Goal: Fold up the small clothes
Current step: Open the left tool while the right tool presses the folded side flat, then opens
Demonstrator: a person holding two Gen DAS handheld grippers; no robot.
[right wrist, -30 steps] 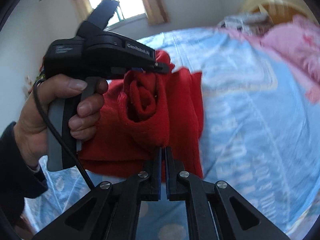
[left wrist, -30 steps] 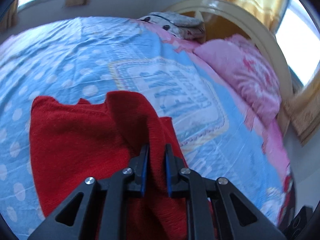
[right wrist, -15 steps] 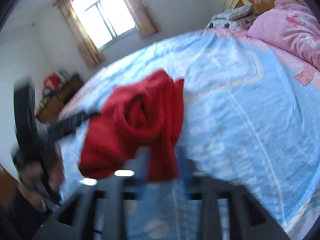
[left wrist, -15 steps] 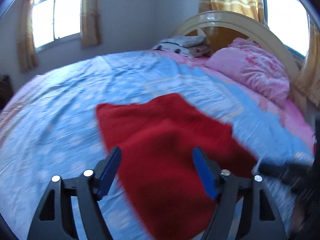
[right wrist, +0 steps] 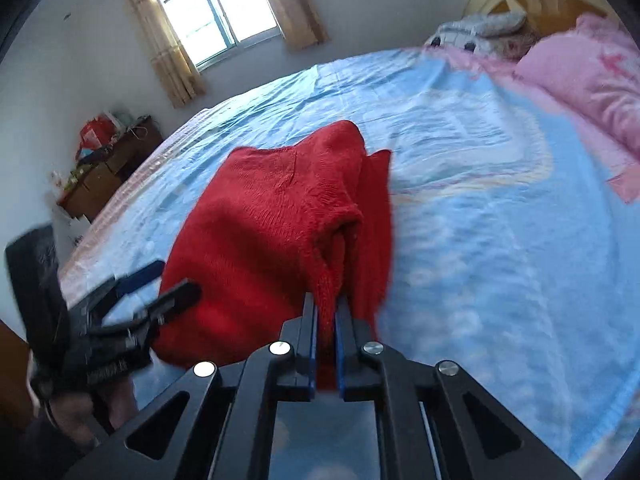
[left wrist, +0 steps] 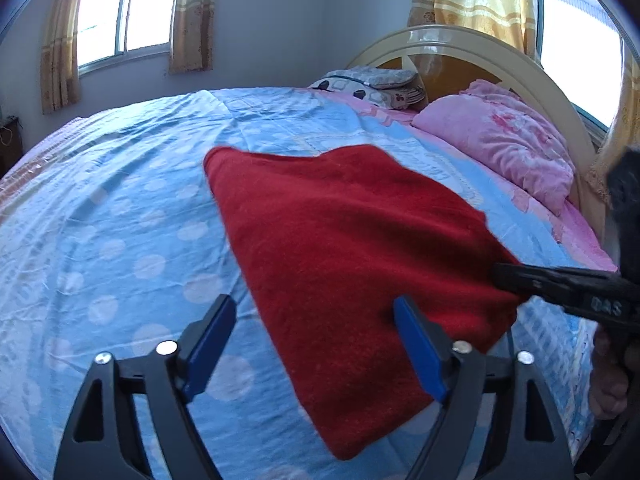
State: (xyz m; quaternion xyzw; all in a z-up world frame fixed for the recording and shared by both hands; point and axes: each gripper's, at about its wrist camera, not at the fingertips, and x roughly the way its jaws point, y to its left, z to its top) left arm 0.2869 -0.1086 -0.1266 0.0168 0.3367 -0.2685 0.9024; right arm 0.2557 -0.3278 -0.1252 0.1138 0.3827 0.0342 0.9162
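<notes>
A red knitted garment (left wrist: 352, 240) lies on the blue dotted bedsheet (left wrist: 120, 248), its near part lifted off the bed. My left gripper (left wrist: 316, 344) is open and empty, its blue fingers either side of the garment's near edge without touching it. My right gripper (right wrist: 326, 316) is shut on a bunched edge of the red garment (right wrist: 272, 232) and holds it up. In the left wrist view the right gripper (left wrist: 516, 276) pinches the garment's right corner. In the right wrist view the left gripper (right wrist: 160, 288) hangs open at the garment's left side.
A pink pillow (left wrist: 504, 148) and a patterned pillow (left wrist: 372, 84) lie by the cream headboard (left wrist: 480, 52). A wooden cabinet (right wrist: 104, 172) with clutter stands by the far wall. Windows with curtains (right wrist: 216, 8) are behind the bed.
My left gripper has opened and let go of the red garment, then drawn back. The garment has spread flatter on the bed. My right gripper keeps its hold on the edge.
</notes>
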